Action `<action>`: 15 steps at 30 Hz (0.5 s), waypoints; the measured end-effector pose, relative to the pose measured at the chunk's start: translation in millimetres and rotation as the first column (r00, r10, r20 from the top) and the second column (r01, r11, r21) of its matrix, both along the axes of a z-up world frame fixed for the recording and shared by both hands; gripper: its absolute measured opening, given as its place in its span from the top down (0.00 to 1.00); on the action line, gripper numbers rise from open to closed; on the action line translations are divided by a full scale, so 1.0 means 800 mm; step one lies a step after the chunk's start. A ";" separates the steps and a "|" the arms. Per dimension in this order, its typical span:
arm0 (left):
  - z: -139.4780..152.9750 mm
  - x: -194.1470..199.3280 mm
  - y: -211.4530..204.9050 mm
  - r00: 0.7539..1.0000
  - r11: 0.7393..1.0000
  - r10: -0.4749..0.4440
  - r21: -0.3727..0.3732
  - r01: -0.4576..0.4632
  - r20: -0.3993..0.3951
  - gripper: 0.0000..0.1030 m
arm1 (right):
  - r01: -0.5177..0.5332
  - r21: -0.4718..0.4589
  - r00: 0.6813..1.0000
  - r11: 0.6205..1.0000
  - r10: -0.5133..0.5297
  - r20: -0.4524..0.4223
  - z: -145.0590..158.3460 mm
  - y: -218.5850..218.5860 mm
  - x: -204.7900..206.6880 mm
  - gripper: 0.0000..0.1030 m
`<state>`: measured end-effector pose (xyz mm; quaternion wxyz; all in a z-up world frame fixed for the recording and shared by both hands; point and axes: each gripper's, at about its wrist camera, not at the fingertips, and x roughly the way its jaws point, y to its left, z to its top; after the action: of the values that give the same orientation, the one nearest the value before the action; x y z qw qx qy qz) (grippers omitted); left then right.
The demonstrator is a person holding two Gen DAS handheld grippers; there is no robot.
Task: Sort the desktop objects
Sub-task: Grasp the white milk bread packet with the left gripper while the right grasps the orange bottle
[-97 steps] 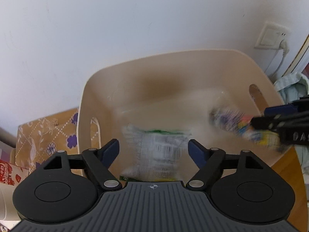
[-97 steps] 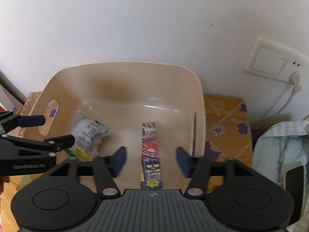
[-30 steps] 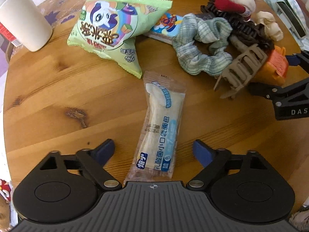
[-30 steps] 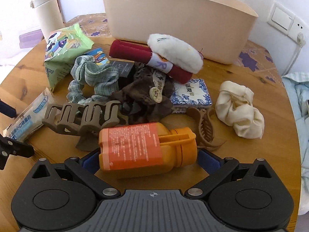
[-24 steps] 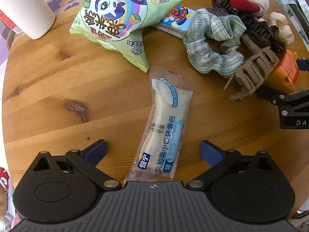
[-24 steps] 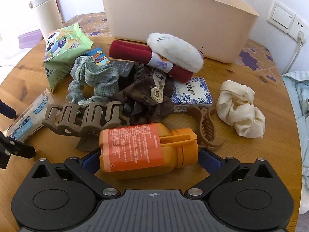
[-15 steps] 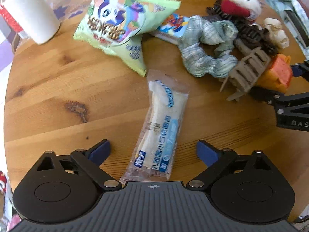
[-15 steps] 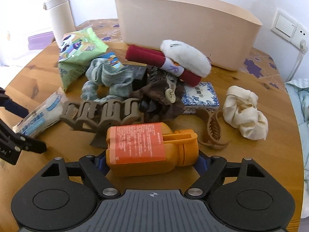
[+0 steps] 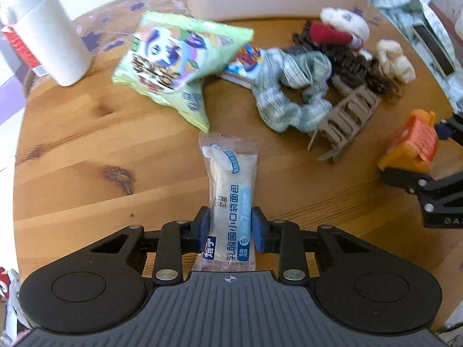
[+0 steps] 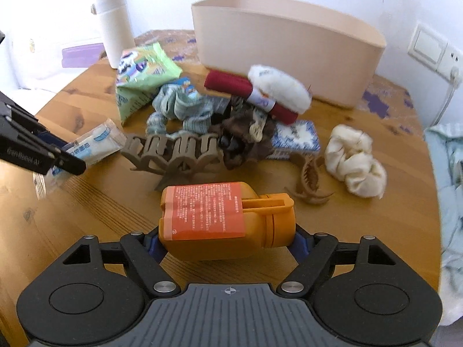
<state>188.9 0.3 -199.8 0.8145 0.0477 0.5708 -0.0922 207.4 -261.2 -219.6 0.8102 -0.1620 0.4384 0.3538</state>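
The bread packet [image 9: 230, 202] carries blue Chinese print along its length, reading 乳酸菌小口袋面包, with a blue tab at its near end lettered 倍宁. The right tool's [image 9: 439, 199] dark finger shows the white letters "DAS" at the picture's edge. The left tool's [image 10: 37, 147] finger bears small pale lettering too blurred to read. The orange bottle's [image 10: 225, 219] label holds dense fine print, illegible

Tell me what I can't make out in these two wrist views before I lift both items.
- beige bin: inside hidden by its front wall, right wrist view; cut off by the top edge, left wrist view.
- orange bottle: hides the right gripper pads.
- green snack bag: print motion-blurred, left wrist view.
- bread packet: near end behind the left gripper body.
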 end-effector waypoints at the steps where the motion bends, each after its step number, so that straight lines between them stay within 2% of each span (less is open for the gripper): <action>1: 0.007 0.000 0.007 1.000 1.000 0.014 -0.011 -0.014 0.006 0.71 | -0.004 0.000 1.000 1.000 0.004 0.009 0.004 -0.002 0.001 0.23; 4: 0.024 -0.001 0.013 0.999 0.998 0.042 -0.040 -0.041 0.026 0.72 | -0.009 0.006 0.999 1.000 0.009 0.035 0.018 -0.010 0.005 0.23; 15: 0.083 0.002 0.024 0.995 0.994 0.053 -0.097 -0.045 0.080 0.73 | 0.038 0.068 0.991 0.997 -0.046 0.123 0.071 -0.042 0.035 0.23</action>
<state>190.4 19.3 -133.1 0.8407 -0.0014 0.5327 -0.0972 235.2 -294.8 -162.6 0.8480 -0.1480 0.3787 0.3400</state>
